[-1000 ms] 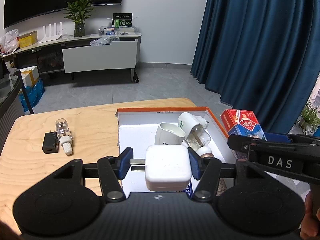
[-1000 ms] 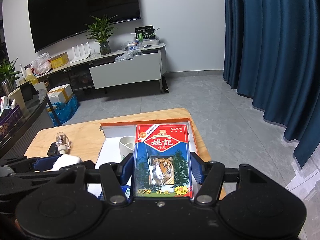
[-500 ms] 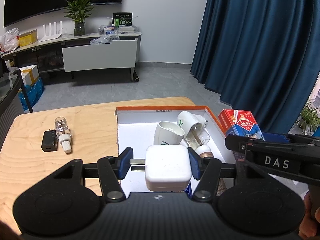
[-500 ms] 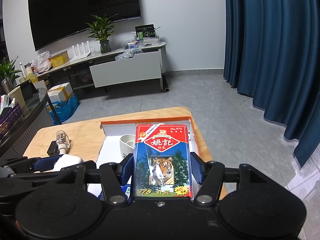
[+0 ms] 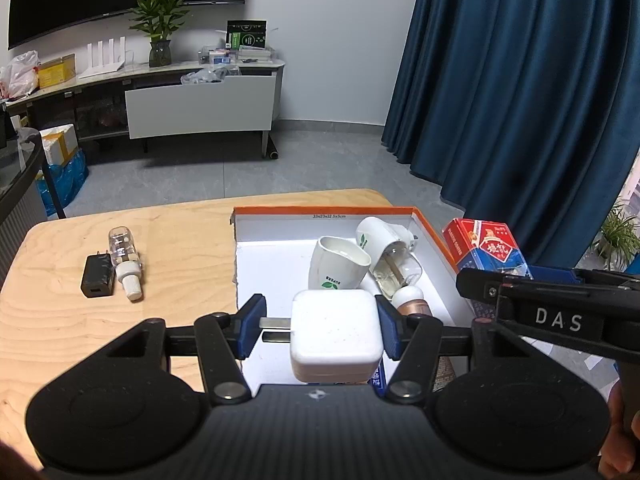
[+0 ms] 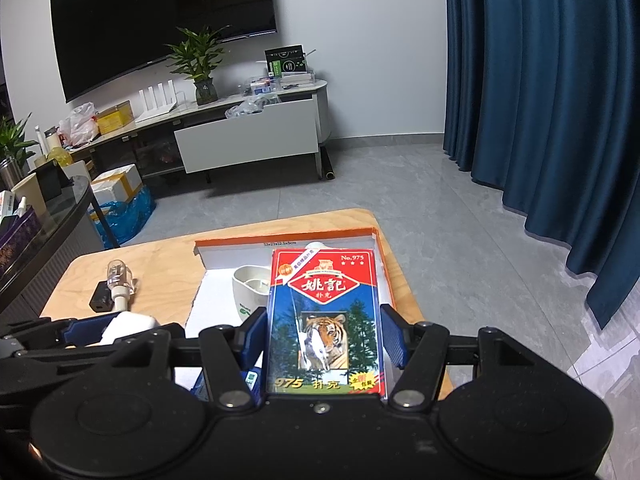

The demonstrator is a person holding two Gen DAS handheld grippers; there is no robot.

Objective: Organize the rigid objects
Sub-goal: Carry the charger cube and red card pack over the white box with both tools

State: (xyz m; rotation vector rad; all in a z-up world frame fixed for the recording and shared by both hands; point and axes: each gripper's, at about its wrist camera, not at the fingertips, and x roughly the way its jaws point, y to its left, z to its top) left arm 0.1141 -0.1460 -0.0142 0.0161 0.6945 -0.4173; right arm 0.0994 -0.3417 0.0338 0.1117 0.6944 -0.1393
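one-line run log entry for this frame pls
left gripper: shut on white charger | right gripper: shut on card box | both above orange-rimmed box | on table: black adapter, clear bottle

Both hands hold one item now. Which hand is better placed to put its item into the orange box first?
Left, probably. Its white charger already hangs over the orange box interior, while the right's card pack sits nearer its right edge.

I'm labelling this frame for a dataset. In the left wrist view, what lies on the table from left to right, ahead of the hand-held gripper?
Black charger → clear bottle with white cap → left wall of the orange-edged box → white mug → card box, held at the far right.
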